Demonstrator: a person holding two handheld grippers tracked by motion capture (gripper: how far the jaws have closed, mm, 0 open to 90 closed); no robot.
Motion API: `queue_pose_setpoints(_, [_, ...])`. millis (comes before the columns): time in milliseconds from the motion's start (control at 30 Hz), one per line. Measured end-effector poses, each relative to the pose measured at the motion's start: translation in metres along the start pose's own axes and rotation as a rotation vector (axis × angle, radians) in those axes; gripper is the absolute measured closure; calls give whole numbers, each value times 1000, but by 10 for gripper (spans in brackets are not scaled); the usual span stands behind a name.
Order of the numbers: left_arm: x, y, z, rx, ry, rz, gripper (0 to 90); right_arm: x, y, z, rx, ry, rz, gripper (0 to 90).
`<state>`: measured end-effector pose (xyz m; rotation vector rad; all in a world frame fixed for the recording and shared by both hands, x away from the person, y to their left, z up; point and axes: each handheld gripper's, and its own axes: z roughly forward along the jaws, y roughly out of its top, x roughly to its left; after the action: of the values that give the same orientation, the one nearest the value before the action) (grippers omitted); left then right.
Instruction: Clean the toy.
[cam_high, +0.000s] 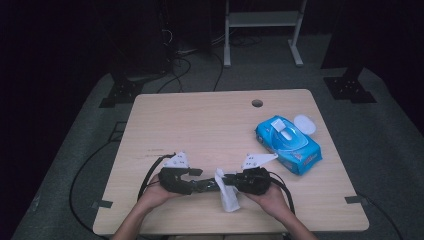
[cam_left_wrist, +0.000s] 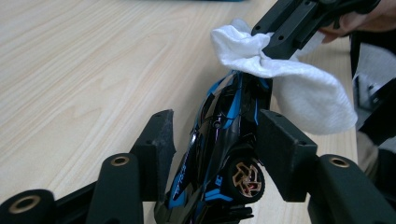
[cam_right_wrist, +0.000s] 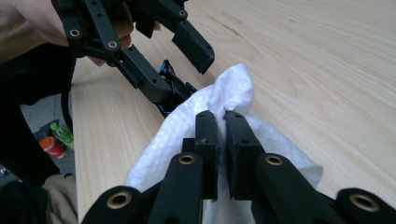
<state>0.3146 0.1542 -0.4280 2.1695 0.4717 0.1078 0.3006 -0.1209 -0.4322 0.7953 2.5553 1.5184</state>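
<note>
No text, brand or number could be read anywhere. The blue wipes pack (cam_high: 288, 145) carried printing too small and blurred to make out, and the toy car (cam_left_wrist: 219, 154) showed blue markings but no legible lettering.

Black-and-blue toy car (cam_left_wrist: 219, 154) — gold-spoked wheel, white wipe (cam_left_wrist: 289, 88), blue wipes pack (cam_high: 288, 145), black claws
</note>
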Motion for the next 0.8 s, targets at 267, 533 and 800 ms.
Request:
queue_pose_setpoints(267, [-13,0,4,38,15,71,406,9,-6,-5,22,5,-22,839])
queue_pose_setpoints(533, [-20,-4,14,56,34,136,358,11,-15,-6,51,35,-33,839])
queue_pose_setpoints(800, [-26,-10,26,124,38,176,320,12,-21,-3,88,38,-43,839])
